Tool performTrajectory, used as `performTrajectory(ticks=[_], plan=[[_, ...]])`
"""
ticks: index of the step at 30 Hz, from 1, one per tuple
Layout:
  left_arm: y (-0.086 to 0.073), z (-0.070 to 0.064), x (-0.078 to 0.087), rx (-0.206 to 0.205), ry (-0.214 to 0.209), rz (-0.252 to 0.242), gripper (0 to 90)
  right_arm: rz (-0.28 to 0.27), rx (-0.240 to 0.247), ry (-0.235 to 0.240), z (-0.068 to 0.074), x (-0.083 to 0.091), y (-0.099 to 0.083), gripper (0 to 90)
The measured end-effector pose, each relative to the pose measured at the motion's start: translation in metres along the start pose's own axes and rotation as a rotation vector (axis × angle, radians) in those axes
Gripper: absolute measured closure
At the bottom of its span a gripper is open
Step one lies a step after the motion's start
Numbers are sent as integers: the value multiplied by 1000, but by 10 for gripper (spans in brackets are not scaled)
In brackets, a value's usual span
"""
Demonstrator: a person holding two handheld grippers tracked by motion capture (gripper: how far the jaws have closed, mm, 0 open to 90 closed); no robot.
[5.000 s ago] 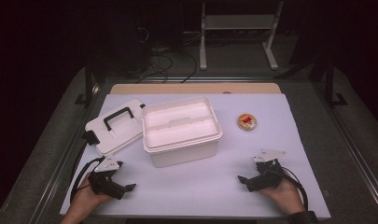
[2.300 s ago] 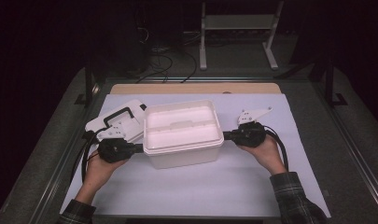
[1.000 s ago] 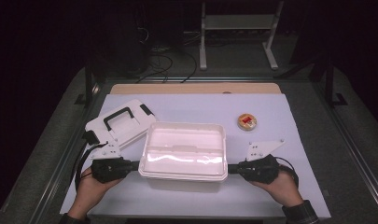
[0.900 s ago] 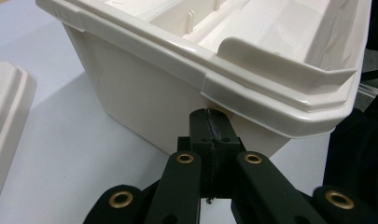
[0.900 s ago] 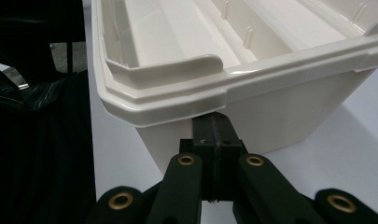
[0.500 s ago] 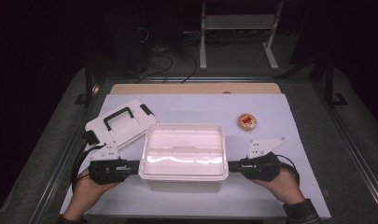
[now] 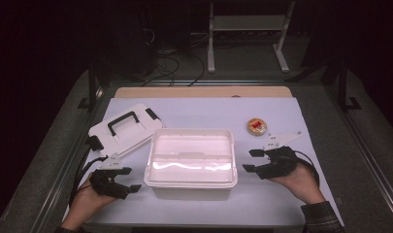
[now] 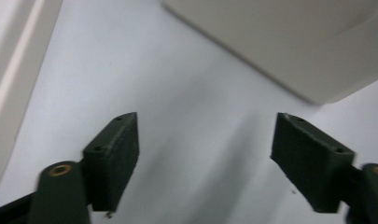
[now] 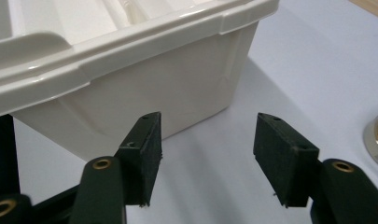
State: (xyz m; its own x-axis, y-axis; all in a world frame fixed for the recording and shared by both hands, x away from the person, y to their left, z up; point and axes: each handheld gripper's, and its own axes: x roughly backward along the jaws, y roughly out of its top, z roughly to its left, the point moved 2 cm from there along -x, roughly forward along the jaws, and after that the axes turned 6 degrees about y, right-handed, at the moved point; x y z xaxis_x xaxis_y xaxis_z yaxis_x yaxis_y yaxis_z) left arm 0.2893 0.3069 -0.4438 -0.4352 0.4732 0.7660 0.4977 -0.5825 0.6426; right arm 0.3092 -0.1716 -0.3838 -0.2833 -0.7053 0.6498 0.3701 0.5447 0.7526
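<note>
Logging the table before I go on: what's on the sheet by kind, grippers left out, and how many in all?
Bins: 1, the open white bin
Lids: 1, white lid with a black handle, lying left of the bin
Small round items: 1, tan disc with a red middle, right of the bin
Total: 3
</note>
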Motion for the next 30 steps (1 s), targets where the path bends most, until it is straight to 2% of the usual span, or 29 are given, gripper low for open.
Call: performTrajectory(ticks=[2, 3, 4, 5, 7, 10, 19, 23, 24, 30], plan=[[-8, -1, -7, 5, 8, 14, 169, 2, -5, 0, -2, 4, 4, 345], [-8, -1, -7, 5, 8, 14, 140, 2, -5, 0, -2, 4, 4, 345], [-11, -3, -8, 13, 5, -12, 117, -5, -6, 4, -4, 8, 8, 325], [-11, -3, -8, 13, 5, -12, 100, -5, -6, 4, -4, 8, 8, 325], [-12, -6, -9, -9, 19, -12, 91, -14, -7, 0, -6, 12, 12, 305], [-15, -11, -13, -48, 33, -27, 14, -37, -4, 2, -7, 19, 20, 300], [-19, -10, -12, -52, 29, -58, 12, -58, 24, 39, -7, 29, 39, 300], [-20, -10, -12, -50, 29, -68, 13, -34, 39, 54, -7, 27, 52, 278], [-20, -11, -12, -48, 30, -69, 13, -26, 52, 71, -6, 25, 59, 265], [-18, -12, -11, -48, 39, -56, 12, 0, 85, 82, -4, 17, 75, 249]])
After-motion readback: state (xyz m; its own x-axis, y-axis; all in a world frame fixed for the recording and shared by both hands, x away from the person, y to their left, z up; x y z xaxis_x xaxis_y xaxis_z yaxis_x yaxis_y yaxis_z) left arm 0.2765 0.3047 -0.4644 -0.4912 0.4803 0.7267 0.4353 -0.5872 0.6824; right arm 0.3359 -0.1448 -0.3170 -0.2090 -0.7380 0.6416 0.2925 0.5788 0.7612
